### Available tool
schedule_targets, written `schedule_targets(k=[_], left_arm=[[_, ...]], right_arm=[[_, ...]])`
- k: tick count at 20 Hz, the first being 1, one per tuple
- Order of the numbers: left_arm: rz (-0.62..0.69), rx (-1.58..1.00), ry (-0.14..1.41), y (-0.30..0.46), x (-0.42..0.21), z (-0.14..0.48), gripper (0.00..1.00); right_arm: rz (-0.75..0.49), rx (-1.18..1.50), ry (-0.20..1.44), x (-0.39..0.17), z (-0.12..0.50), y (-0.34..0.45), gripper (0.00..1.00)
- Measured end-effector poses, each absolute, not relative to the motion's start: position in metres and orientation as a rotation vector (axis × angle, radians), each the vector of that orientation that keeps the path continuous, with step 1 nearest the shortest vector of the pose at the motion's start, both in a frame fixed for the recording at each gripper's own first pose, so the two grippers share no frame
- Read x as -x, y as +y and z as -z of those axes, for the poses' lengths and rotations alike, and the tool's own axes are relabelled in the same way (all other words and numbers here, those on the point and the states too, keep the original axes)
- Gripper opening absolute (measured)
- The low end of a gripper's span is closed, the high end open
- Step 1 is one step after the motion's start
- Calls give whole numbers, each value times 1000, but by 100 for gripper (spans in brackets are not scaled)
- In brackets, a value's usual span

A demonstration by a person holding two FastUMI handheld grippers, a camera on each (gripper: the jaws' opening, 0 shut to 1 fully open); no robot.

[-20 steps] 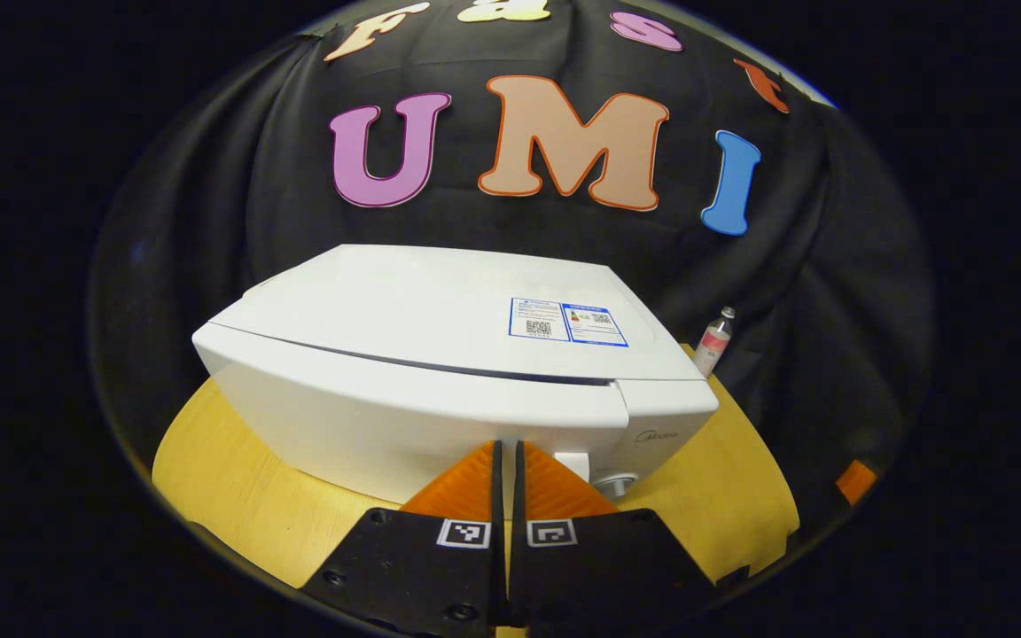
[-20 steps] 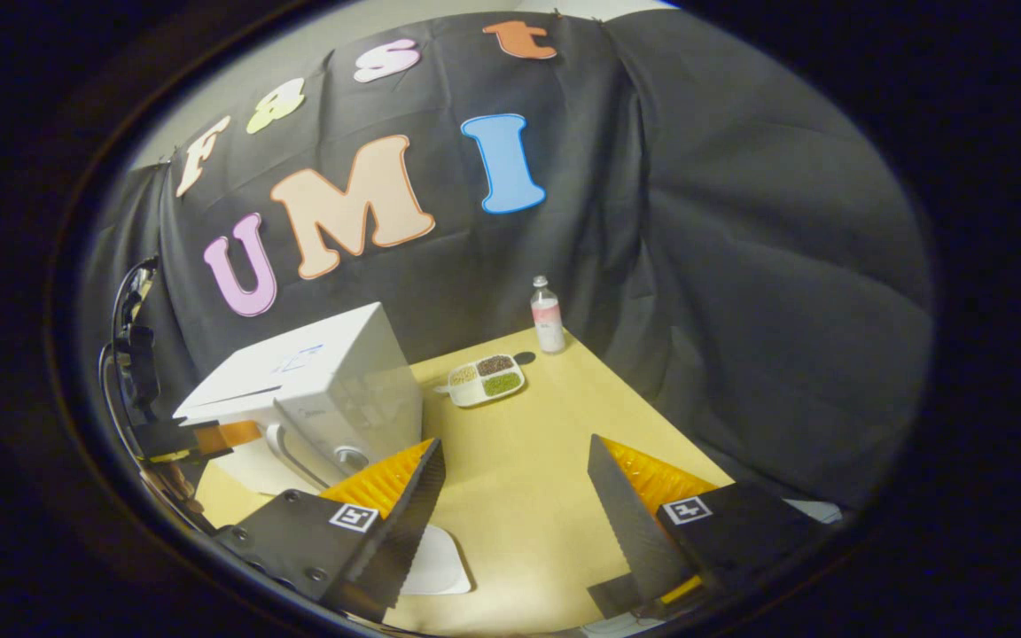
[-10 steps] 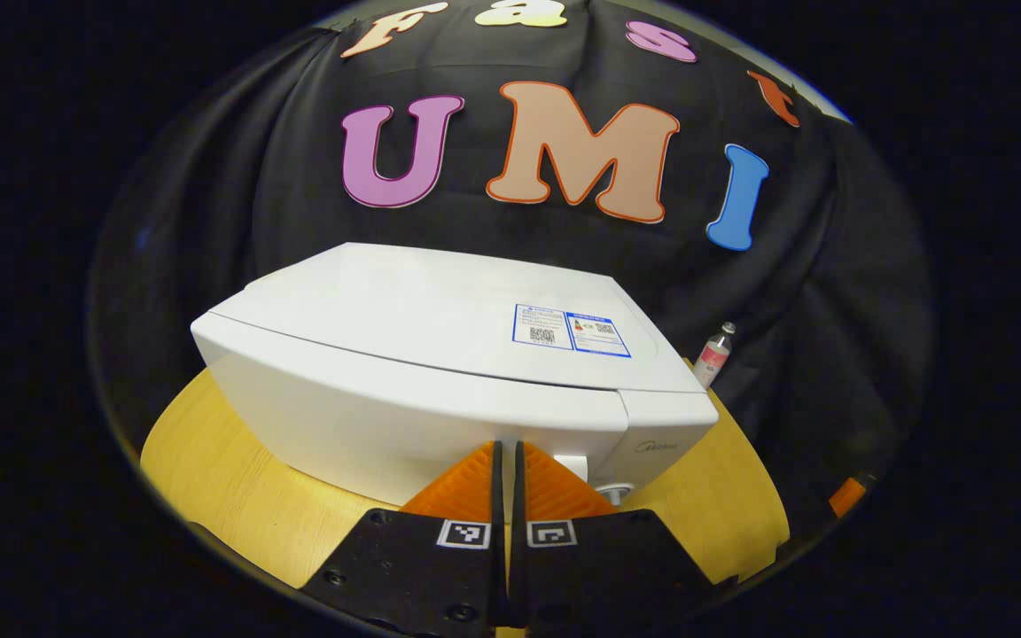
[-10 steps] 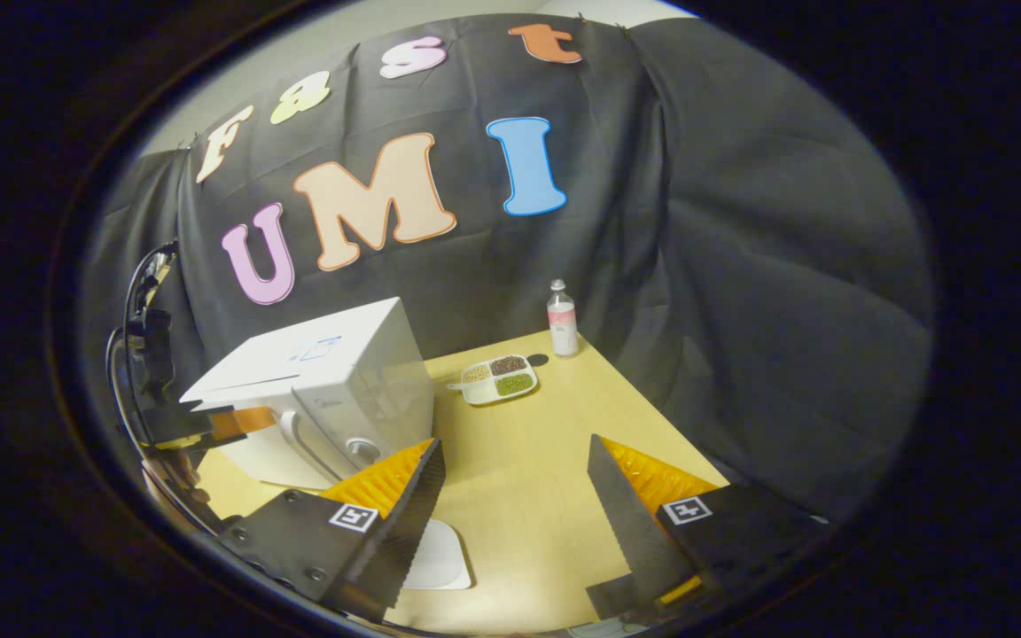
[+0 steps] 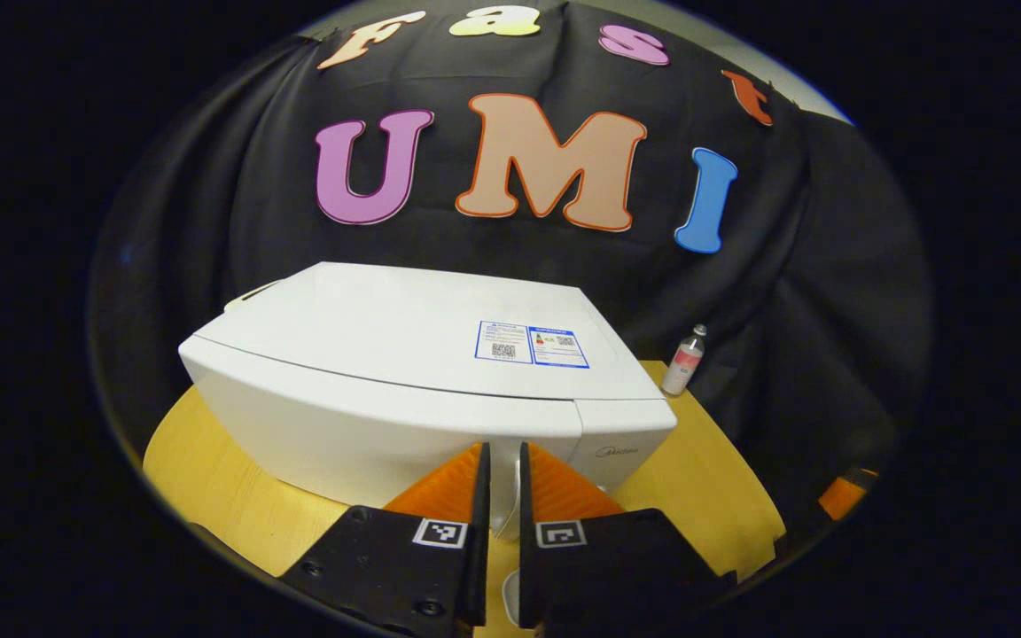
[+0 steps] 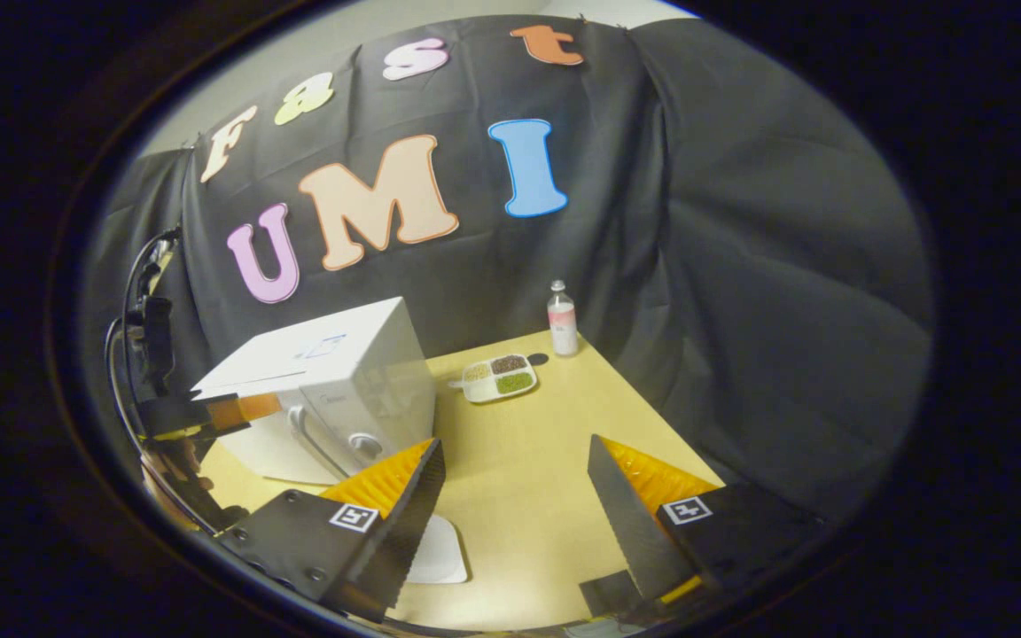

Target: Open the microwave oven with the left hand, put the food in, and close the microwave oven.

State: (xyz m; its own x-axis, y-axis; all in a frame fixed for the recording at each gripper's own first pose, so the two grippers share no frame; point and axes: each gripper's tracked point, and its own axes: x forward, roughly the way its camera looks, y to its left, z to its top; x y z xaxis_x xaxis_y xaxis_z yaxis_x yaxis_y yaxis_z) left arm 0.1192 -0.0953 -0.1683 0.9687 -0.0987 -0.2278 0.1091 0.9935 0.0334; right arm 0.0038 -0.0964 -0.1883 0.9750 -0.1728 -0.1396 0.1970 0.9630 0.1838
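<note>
Left gripper (image 5: 500,478) sits at the microwave (image 5: 404,372) door handle, fingers a narrow slit apart; whether they pinch the handle I cannot tell. Right gripper (image 6: 515,492) hangs wide, holding nothing. Microwave door looks stiff; take it by the vertical handle (image 6: 311,439). One food tray (image 6: 497,378), probably light and spillable, lies behind on the table (image 6: 528,461). One bottle (image 6: 562,319).

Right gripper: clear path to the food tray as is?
Probably yes. The right gripper is open over bare table; the tray lies ahead beside the microwave, nothing between them.
</note>
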Motion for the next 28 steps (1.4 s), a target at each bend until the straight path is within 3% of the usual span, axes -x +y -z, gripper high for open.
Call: schedule_targets(k=[3, 5, 6, 8, 9, 11, 12, 28], left_arm=[[99, -64, 232, -94, -99, 165, 27], [84, -63, 235, -87, -83, 163, 41], [71, -64, 234, -82, -77, 162, 64], [51, -57, 215, -74, -63, 153, 89], [38, -48, 206, -70, -56, 148, 88], [2, -29, 190, -61, -43, 139, 100], [-18, -21, 192, -57, -35, 136, 97], [-243, -49, -75, -6, 29, 41, 96]], right_arm=[[142, -195, 114, -10, 178, -83, 100], [113, -165, 103, -14, 170, -76, 100], [103, -145, 102, -16, 166, -73, 100], [76, -122, 93, -16, 156, -64, 100], [57, -117, 88, -17, 151, -58, 100], [19, -106, 78, -18, 140, -47, 100], [2, -96, 68, -17, 133, -43, 92], [-184, -2, -116, -13, 42, 4, 92]])
